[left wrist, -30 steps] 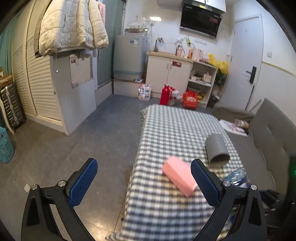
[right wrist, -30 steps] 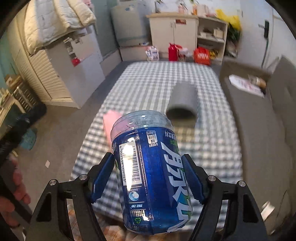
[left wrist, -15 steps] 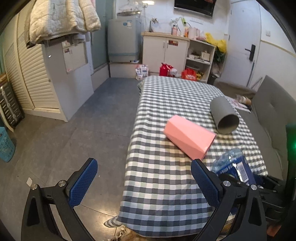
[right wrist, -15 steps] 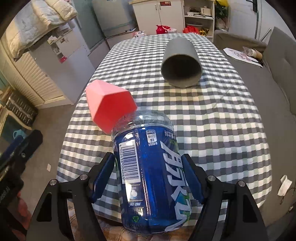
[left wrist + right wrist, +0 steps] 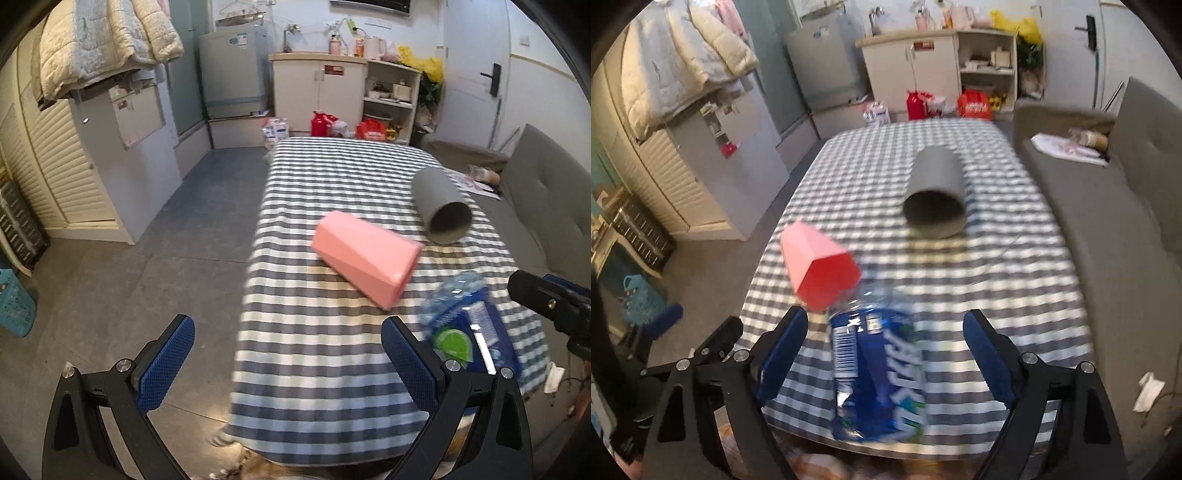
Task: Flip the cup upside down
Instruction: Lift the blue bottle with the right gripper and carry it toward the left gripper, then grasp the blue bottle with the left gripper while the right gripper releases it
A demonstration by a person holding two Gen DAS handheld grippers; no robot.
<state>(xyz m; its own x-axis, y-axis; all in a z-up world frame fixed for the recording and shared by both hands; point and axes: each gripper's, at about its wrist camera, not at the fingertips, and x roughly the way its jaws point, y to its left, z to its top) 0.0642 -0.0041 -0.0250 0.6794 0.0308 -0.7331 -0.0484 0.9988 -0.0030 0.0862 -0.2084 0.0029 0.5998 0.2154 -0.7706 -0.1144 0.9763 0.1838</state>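
Your right gripper (image 5: 886,354) stands wide apart around the blurred blue bottle (image 5: 877,373), neither pad touching it. Beyond, a pink cup (image 5: 820,267) and grey cup (image 5: 934,197) lie sideways on the checked tablecloth (image 5: 1015,280).

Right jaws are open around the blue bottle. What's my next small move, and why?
Probably draw the right gripper straight back: its jaws stand clear of the blue bottle, which sits near the table edge, and the pink cup lies close behind it.
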